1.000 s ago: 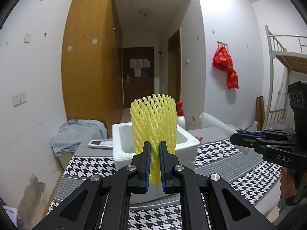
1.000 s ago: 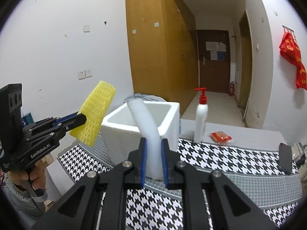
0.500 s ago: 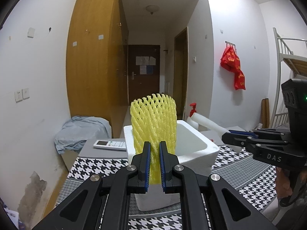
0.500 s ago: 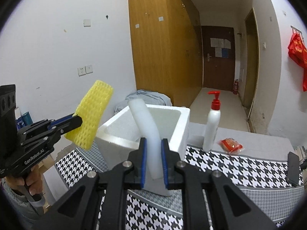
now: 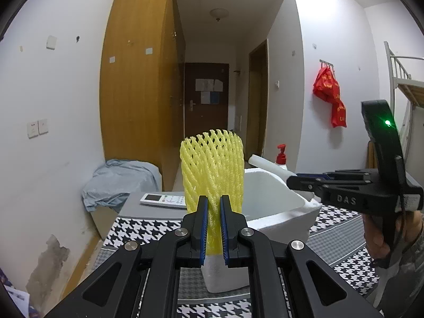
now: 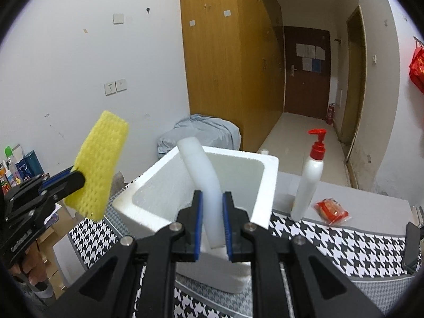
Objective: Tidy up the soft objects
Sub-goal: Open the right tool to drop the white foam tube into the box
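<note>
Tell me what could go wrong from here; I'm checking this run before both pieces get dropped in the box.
The left claw pinches only the bottom of the yellow foam net, which sits beside the foam box, so it may land outside. The right claw and its white foam tube could collide with it.

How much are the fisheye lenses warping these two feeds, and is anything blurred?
Left wrist view: strong barrel bend, wardrobe and walls bow, corners black; yellow net in the left hand-held gripper is sharp. Right wrist view: same bending; white tube in the right hand-held gripper is sharp, the net slightly soft. Lighting is even, no glare.
</note>
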`<state>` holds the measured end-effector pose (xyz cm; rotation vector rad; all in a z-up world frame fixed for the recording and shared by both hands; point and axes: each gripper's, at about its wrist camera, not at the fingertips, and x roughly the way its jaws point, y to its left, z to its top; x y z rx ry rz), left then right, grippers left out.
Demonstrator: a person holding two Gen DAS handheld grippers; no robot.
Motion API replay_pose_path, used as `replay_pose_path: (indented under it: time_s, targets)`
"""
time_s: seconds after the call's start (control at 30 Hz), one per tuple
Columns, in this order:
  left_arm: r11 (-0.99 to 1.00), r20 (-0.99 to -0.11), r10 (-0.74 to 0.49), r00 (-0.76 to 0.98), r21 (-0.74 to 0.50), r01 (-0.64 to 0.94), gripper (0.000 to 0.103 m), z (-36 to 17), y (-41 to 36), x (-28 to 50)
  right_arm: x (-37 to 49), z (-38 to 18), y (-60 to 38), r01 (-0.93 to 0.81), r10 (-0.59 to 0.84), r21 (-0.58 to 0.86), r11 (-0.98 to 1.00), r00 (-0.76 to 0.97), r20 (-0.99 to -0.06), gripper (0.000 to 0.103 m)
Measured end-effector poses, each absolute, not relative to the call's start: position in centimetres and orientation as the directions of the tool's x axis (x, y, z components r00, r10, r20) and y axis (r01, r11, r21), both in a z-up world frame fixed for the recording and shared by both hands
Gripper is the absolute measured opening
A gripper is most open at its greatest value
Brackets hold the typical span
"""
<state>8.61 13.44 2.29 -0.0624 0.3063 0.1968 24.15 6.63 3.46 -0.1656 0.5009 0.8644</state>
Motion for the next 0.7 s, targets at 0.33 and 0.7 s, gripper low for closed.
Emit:
replay_pose_path:
  time_s: [0.33,0.7]
  targets:
    - [0.975,-0.300,0.196,0.933,-0.043,-0.219,0.010,2.6,13.9,8.5,25.6,3.3,8.6,-0.769,0.690,0.063,0.636,0.530,-0.493,0.017]
    - [0.971,-0.298,0.208,0.932,-0.049,-0.232,0.010,2.6,14.0,8.4,26.6,2.8,10.0,-0.755,0.662,0.038,0.654,0.547,-0.513,0.064]
